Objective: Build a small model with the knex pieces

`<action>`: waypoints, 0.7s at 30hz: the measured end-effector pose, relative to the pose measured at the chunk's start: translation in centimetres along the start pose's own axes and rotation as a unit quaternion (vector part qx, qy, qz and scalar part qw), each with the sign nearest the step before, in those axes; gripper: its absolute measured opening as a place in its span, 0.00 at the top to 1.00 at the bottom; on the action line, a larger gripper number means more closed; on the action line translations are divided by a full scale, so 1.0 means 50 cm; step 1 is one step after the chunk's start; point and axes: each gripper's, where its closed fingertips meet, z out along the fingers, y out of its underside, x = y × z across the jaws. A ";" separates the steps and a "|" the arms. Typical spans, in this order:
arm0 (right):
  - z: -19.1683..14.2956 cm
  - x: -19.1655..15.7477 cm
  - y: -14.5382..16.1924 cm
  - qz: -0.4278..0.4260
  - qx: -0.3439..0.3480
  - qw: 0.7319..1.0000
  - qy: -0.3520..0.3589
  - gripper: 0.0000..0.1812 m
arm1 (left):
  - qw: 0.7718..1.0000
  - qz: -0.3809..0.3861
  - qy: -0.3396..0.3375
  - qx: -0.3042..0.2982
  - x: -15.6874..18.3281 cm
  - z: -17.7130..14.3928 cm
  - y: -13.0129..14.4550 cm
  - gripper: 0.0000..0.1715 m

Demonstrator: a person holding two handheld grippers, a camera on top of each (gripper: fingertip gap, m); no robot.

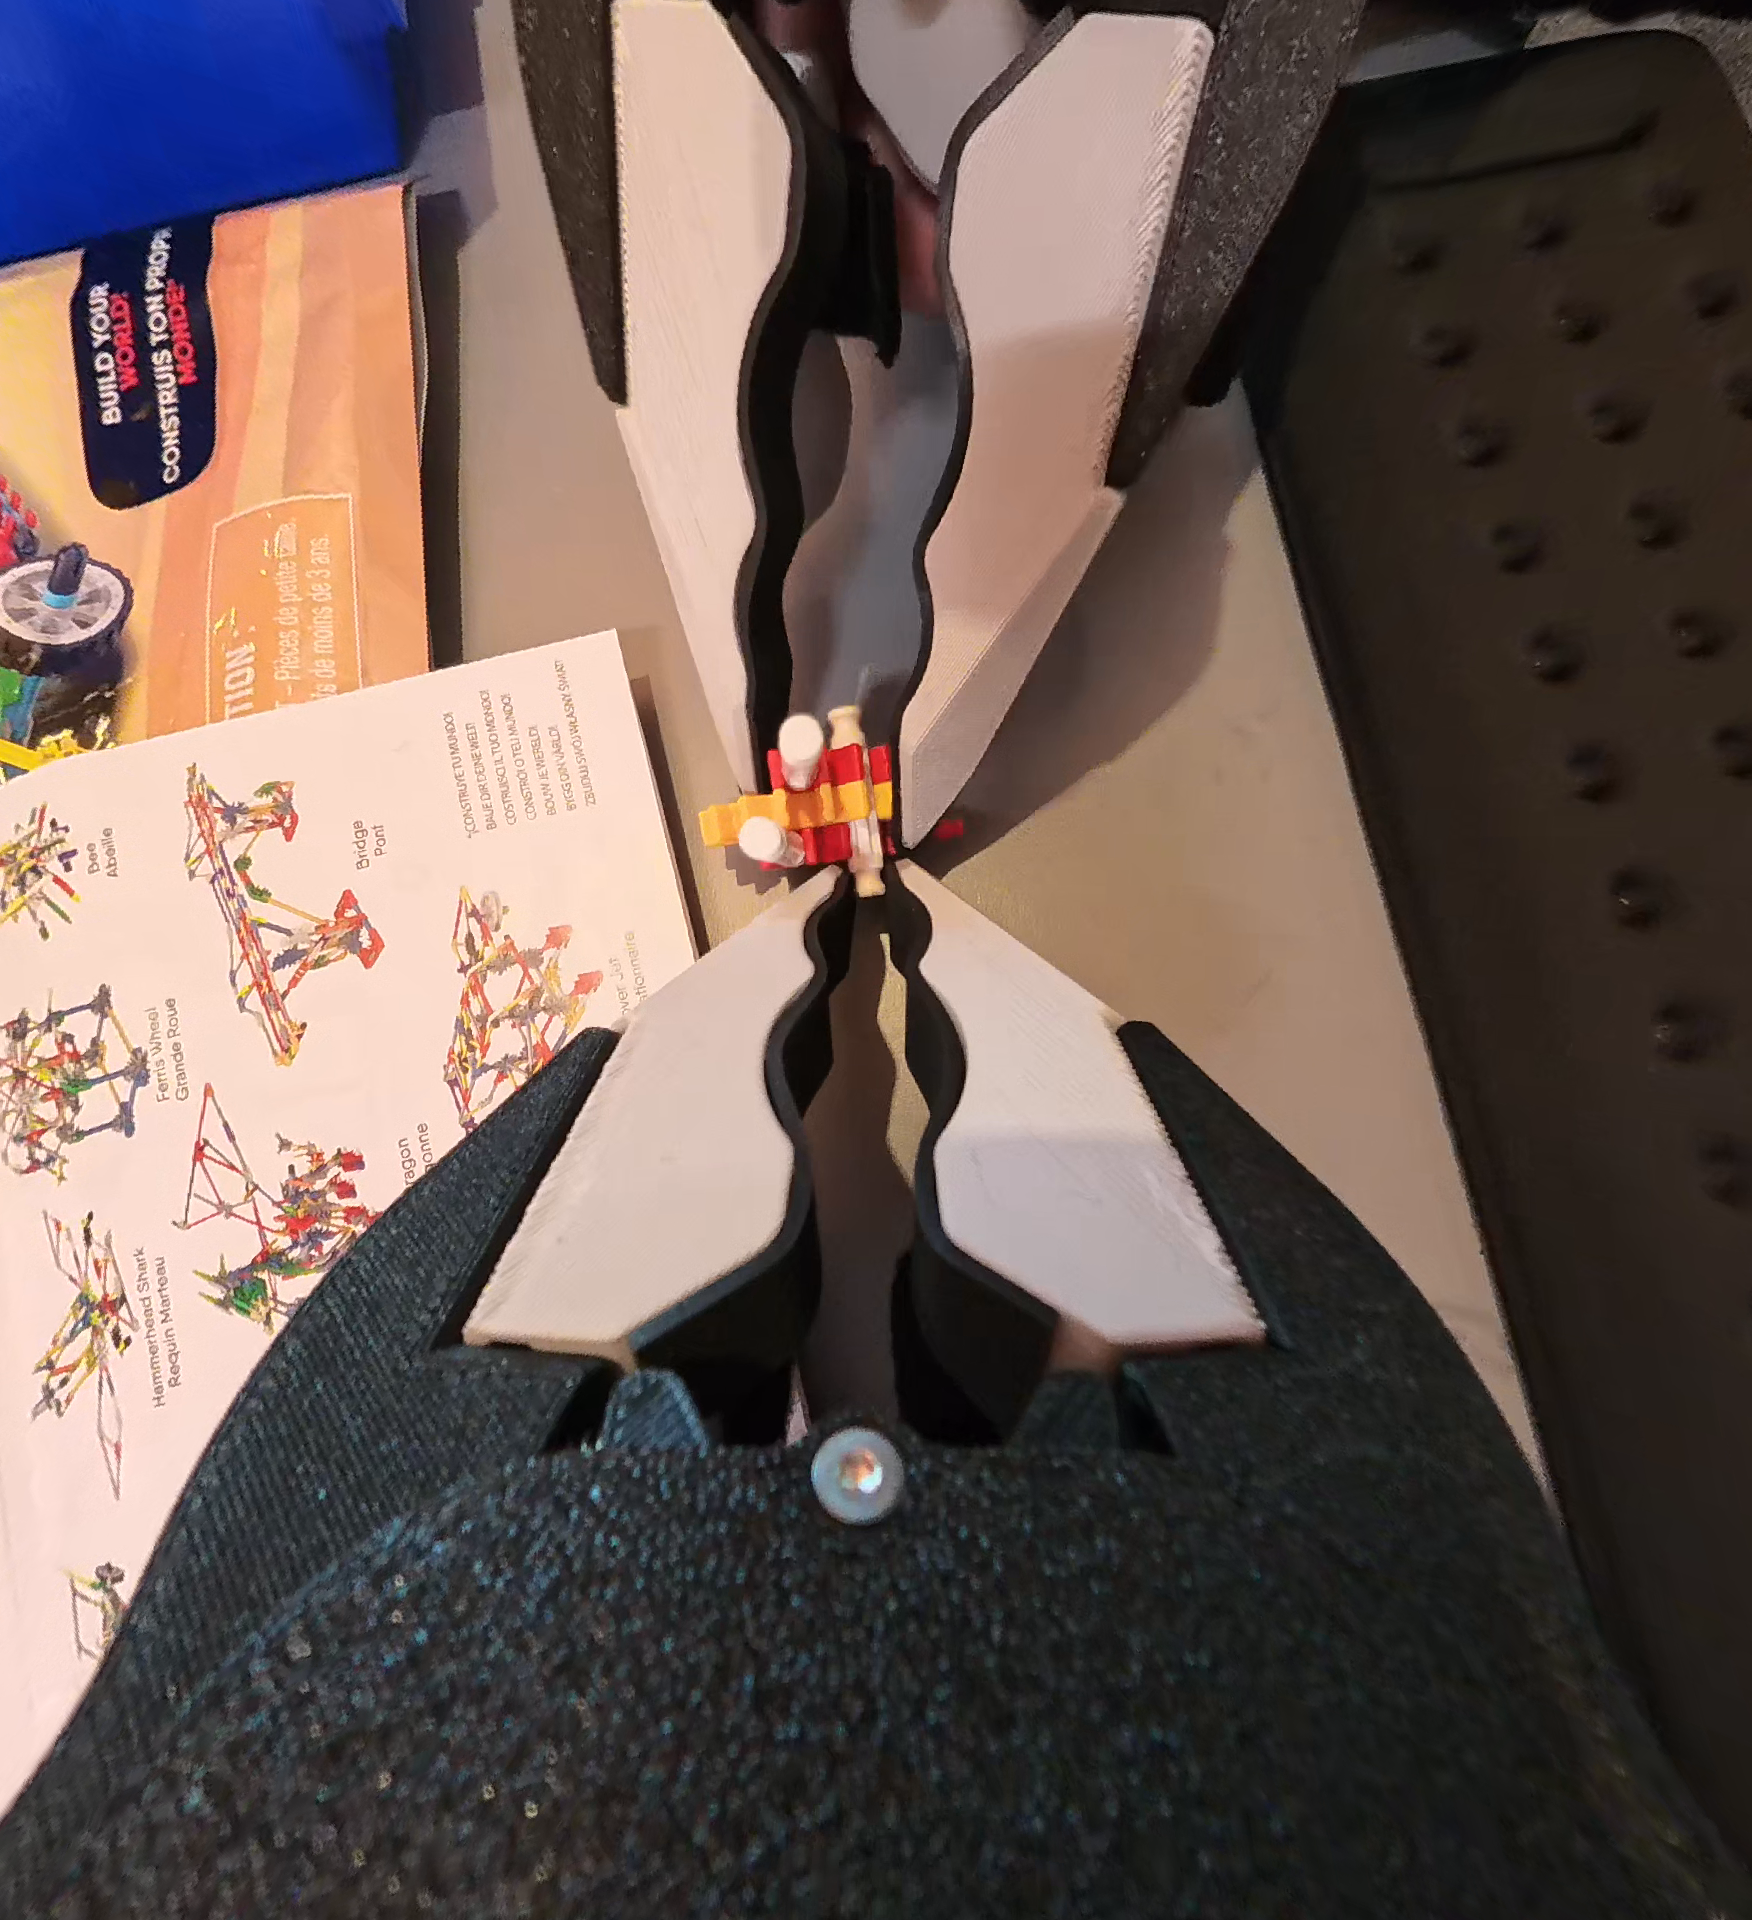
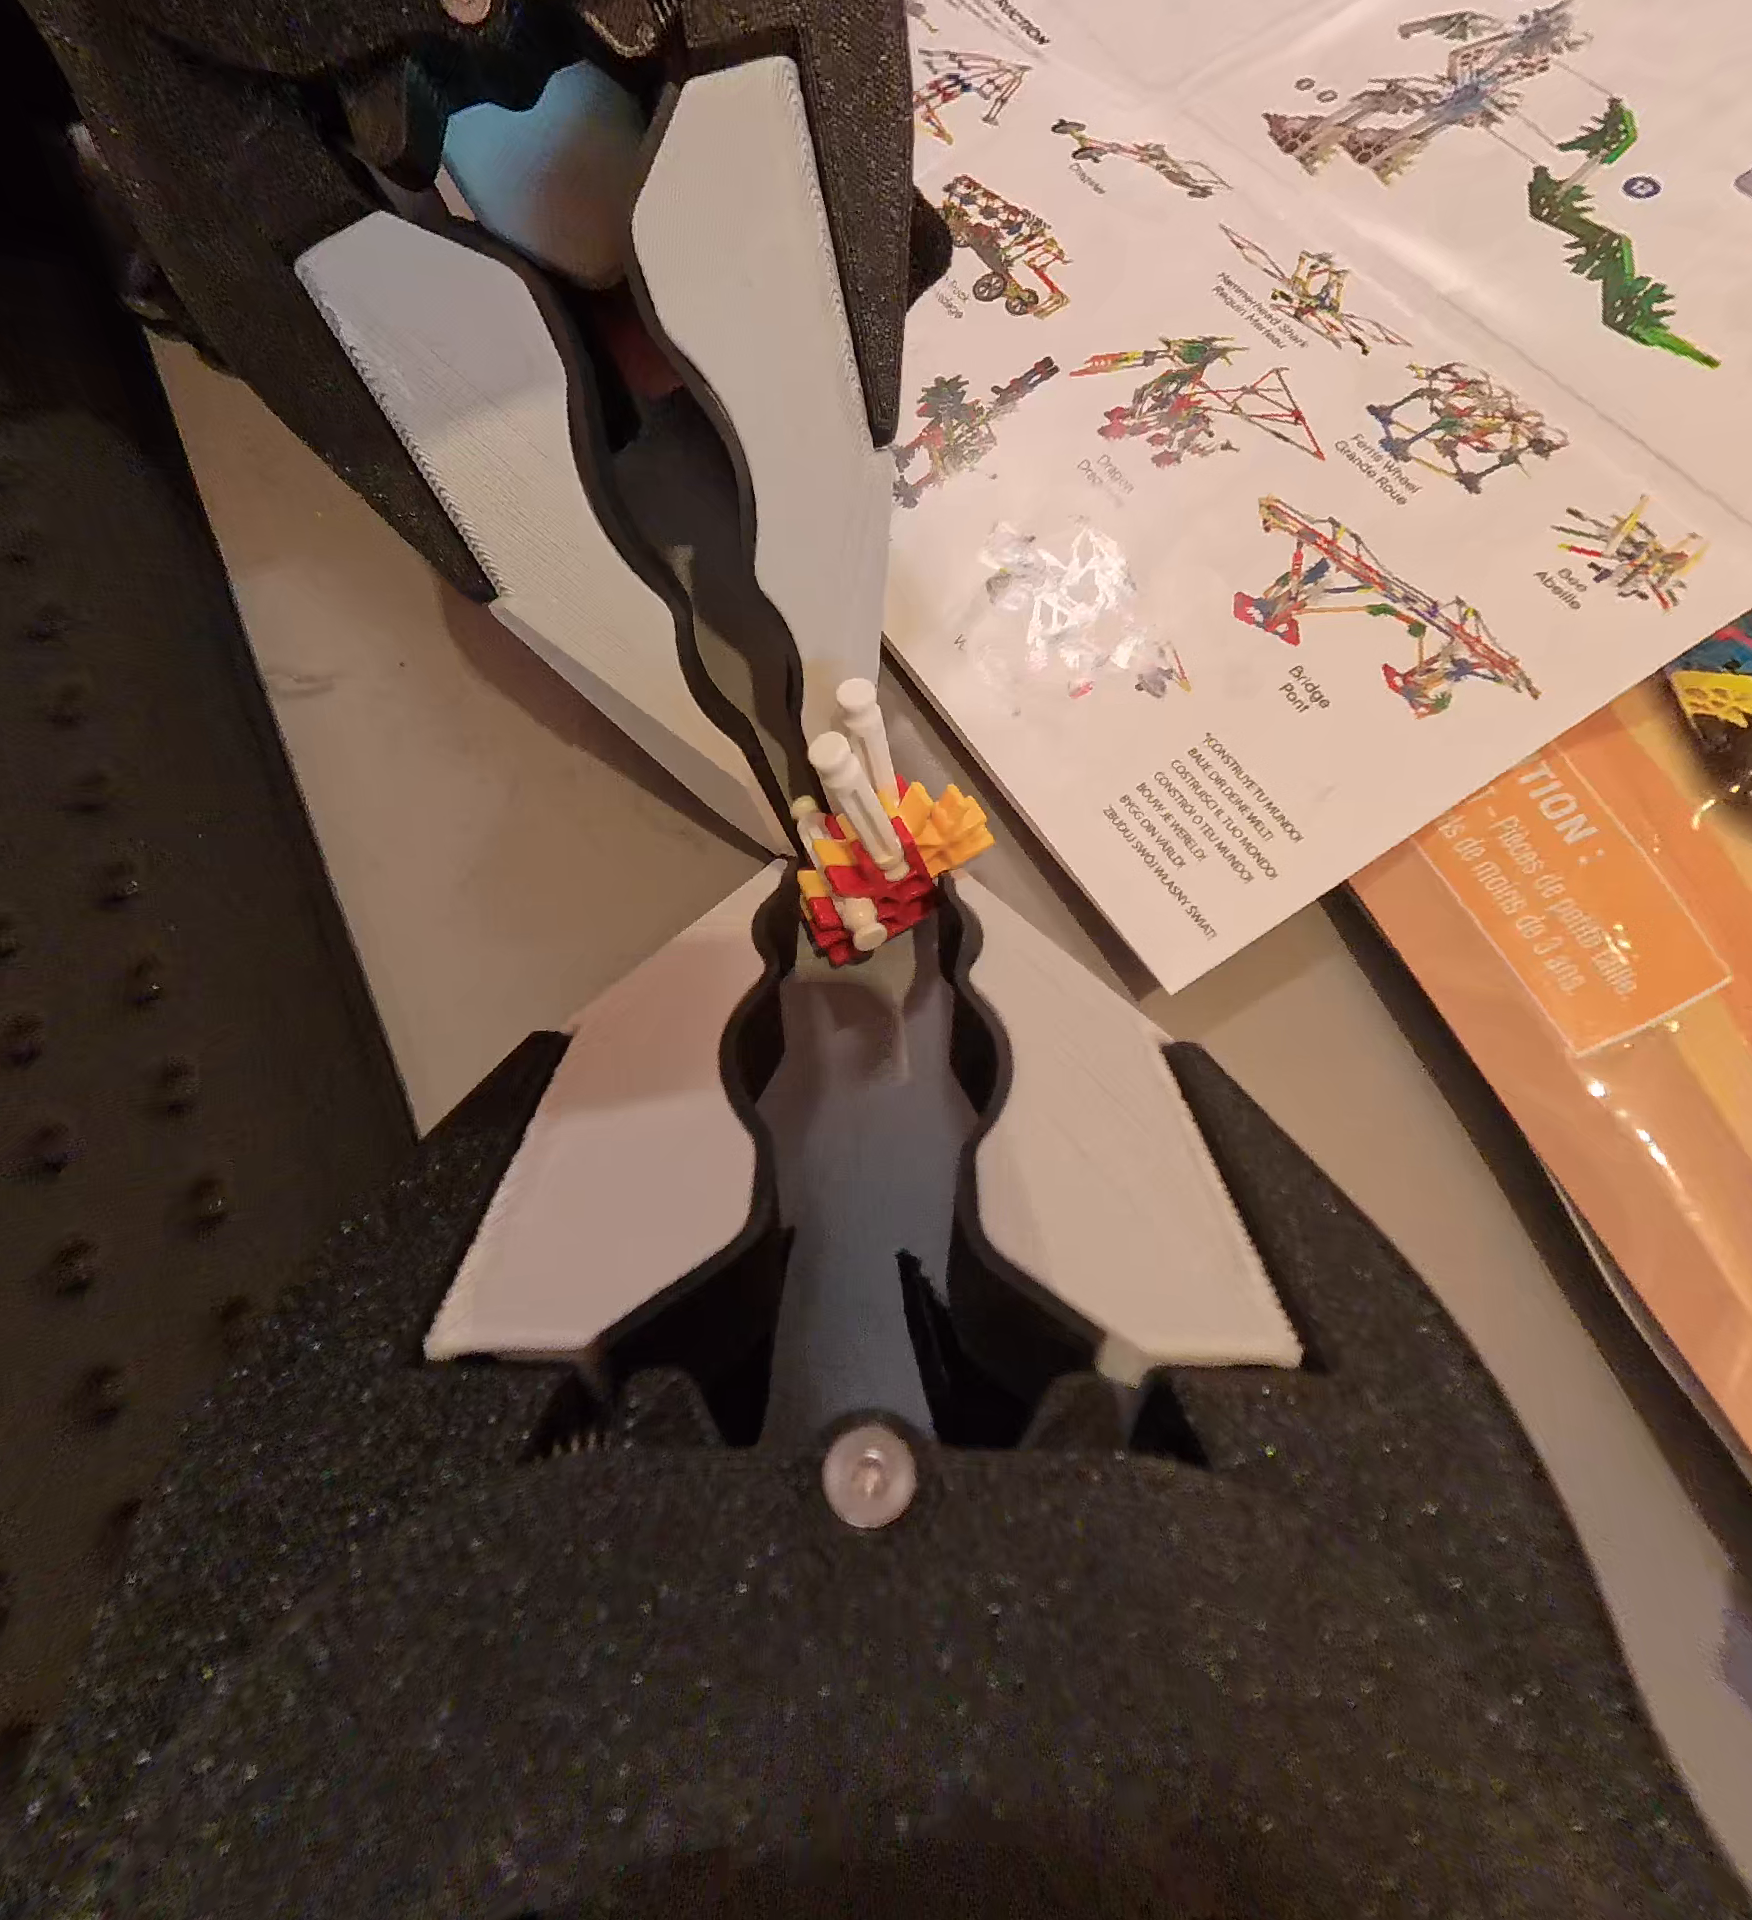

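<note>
Pinching one small red-yellow toy cluster (image 1: 830, 805) tip-to-tip, left gripper (image 1: 867, 902) & right gripper (image 2: 856, 914) both clamped on it, beside instruction sheet (image 1: 332, 935); squeeze evenly w/o twisting.

The light is warm and rather dim indoors, leaving the grey table (image 1: 539, 436) muted and the black mat (image 1: 1578, 727) almost featureless. Soft shadows spread on the table beside the far white fingers (image 1: 1017, 582) in the left wrist view. Glare washes out part of the leaflet (image 2: 1069, 603) and glints on the orange box (image 2: 1620, 1039) in the right wrist view. Both views bow strongly at the edges. The near black housings (image 2: 851, 1662) look grainy, with slight blur along the near finger edges; the middle is sharp.
</note>
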 end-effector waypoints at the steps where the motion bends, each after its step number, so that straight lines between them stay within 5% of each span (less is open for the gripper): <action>1: 0.000 0.000 0.000 0.003 0.004 1.000 -0.001 0.86 | 1.000 0.000 -0.002 0.001 -0.001 0.000 0.000 0.98; 12: 0.001 -0.001 0.002 0.011 0.004 1.000 -0.010 0.86 | 0.999 -0.020 -0.037 0.014 -0.026 -0.016 -0.009 0.84; 21: 0.001 0.001 0.006 0.013 -0.002 1.000 -0.016 0.86 | 1.000 0.001 -0.018 0.020 -0.018 -0.005 -0.016 0.90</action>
